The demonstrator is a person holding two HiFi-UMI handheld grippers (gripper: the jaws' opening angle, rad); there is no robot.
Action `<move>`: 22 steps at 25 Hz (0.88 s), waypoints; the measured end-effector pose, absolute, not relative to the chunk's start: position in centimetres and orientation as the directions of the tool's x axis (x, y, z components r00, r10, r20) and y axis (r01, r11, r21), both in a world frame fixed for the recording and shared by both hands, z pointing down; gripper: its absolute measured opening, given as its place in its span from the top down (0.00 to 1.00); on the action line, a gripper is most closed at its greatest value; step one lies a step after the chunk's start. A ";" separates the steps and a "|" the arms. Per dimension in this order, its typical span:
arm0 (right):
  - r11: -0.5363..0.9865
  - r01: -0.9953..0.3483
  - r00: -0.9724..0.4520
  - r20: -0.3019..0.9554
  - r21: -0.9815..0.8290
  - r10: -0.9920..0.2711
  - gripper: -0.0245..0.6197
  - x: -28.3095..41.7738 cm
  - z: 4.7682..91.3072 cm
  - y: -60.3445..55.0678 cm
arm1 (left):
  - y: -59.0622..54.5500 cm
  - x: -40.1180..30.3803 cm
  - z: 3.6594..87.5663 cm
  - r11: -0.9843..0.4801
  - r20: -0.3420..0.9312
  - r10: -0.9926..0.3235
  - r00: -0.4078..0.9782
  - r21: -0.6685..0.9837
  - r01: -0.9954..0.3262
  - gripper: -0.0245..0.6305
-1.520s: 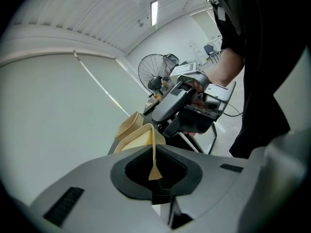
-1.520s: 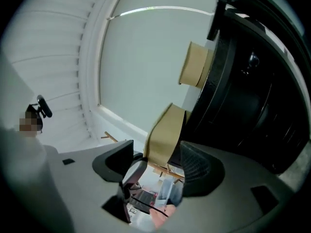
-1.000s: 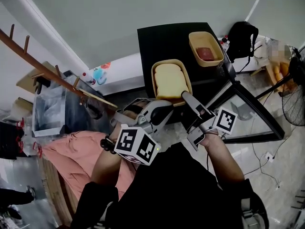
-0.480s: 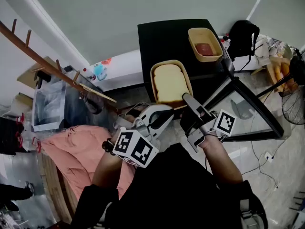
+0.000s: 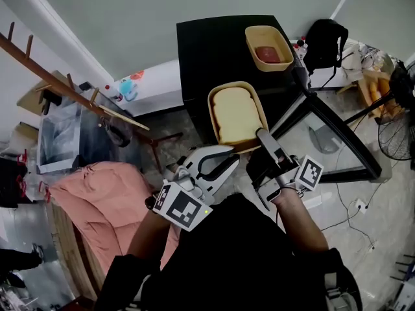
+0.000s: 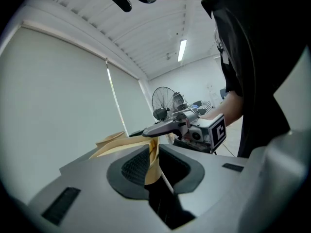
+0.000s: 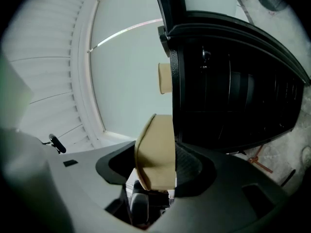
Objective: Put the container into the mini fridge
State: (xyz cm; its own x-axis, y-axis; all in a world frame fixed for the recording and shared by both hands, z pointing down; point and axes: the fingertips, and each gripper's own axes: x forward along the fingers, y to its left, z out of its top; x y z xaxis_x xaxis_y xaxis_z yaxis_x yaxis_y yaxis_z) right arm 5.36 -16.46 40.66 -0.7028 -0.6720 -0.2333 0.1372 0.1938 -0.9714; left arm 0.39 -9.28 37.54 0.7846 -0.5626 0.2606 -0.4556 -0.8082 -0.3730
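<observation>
A tan container [image 5: 237, 112] with a pale yellow slab in it hangs in front of the black mini fridge [image 5: 220, 50]. My right gripper [image 5: 258, 146] is shut on its near edge. In the right gripper view the tan wall [image 7: 158, 149] fills the gap between the pads, and those jaws have just been closing. My left gripper [image 5: 227, 157] is at the near left corner. Its jaws have just been opening. The thin rim [image 6: 151, 154] stands between them with a dark gap on one side. The fridge [image 7: 233, 81] looms at the right of the right gripper view.
A second tan container [image 5: 268, 47] with something red inside sits on top of the fridge. A black-framed glass panel [image 5: 337, 151] stands open to the right. A black bag [image 5: 324, 44] and a fan [image 5: 395, 89] are at the far right. A wooden rack [image 5: 71, 89] and pink cloth [image 5: 97, 199] are at the left.
The left gripper has rolled and its marker cube has dropped toward the lower left. The right gripper and the container have shifted slightly right and nearer.
</observation>
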 end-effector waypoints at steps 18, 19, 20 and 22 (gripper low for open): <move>0.078 0.162 -0.679 -0.168 -0.984 -0.714 0.60 7.2 49.1 -14.7 | -8.2 1.3 44.6 -0.795 0.240 -0.606 0.758 -0.164 -0.584 0.85; 0.074 0.162 -0.676 -0.165 -0.984 -0.719 0.60 7.1 49.6 -15.0 | -8.6 1.1 45.2 -0.788 0.247 -0.615 0.749 -0.169 -0.592 0.85; 0.069 0.163 -0.671 -0.162 -0.984 -0.724 0.60 6.9 50.2 -15.4 | -9.0 0.9 45.7 -0.781 0.256 -0.623 0.739 -0.174 -0.599 0.85; 0.059 0.160 -0.662 -0.152 -0.985 -0.734 0.60 6.6 51.3 -16.1 | -9.8 0.4 46.5 -0.770 0.272 -0.637 0.721 -0.180 -0.613 0.85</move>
State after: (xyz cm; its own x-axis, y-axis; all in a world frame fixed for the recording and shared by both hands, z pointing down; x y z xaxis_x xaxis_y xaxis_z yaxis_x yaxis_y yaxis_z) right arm 6.59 -16.11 51.25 -0.6625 -0.7336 -0.1515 0.1600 0.0590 -0.9853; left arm 0.43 -9.75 46.50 0.7209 -0.6373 0.2722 -0.6125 -0.7697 -0.1798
